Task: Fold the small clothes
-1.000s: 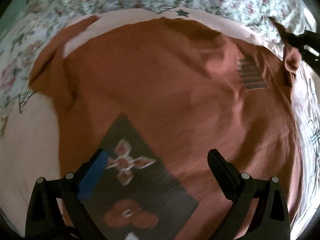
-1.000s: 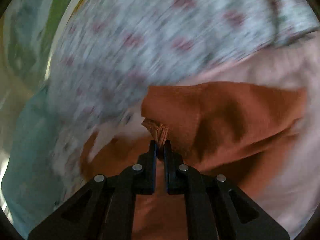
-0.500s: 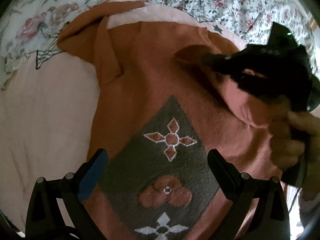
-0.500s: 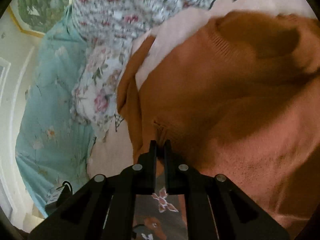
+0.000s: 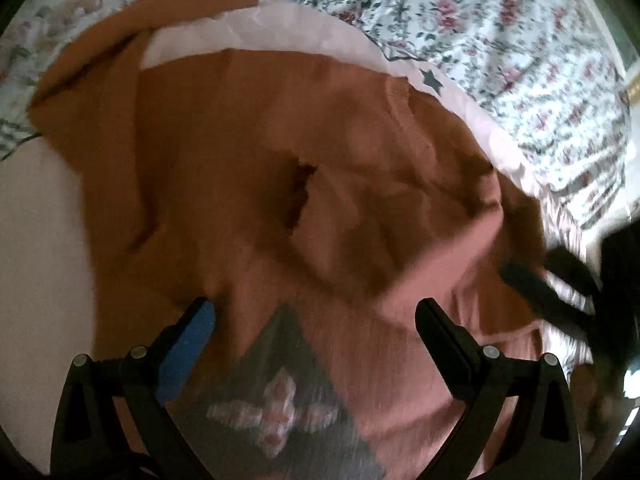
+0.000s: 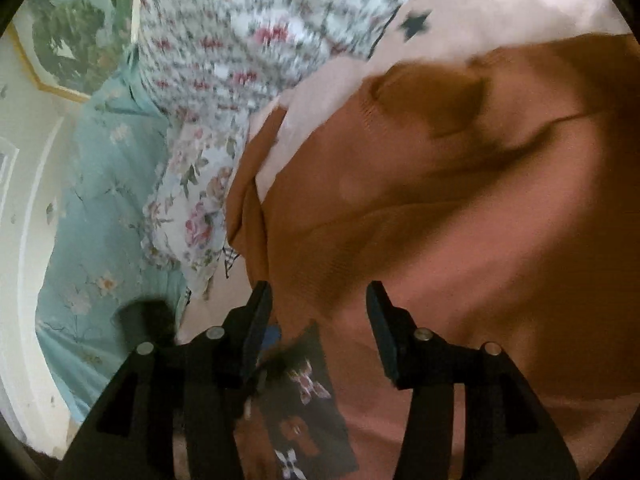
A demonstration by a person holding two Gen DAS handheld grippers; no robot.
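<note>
A rust-orange sweater [image 5: 240,160] lies spread on a pink sheet [image 5: 40,240]. It bears a grey diamond patch [image 5: 280,400] with flower motifs. One sleeve [image 5: 360,220] lies folded across the body. My left gripper [image 5: 314,308] hovers open over the top of the patch, nothing between its fingers. In the right wrist view, my right gripper [image 6: 318,292] is just above the sweater [image 6: 440,220] with its jaws opening; the cloth lies below them, not pinched. The patch [image 6: 304,412] shows under it. In the left wrist view the right gripper [image 5: 560,280] is a dark blur at the right.
A floral duvet [image 5: 480,20] bunches along the far side of the pink sheet, which carries a dark star print [image 5: 431,79]. A teal flowered sheet [image 6: 100,200] and a pale wall lie to the left in the right wrist view.
The right gripper, shut on the sleeve's cuff before, carried it over the sweater's body and now has its jaws apart with the sleeve lying there. The left gripper shifted up the patch.
</note>
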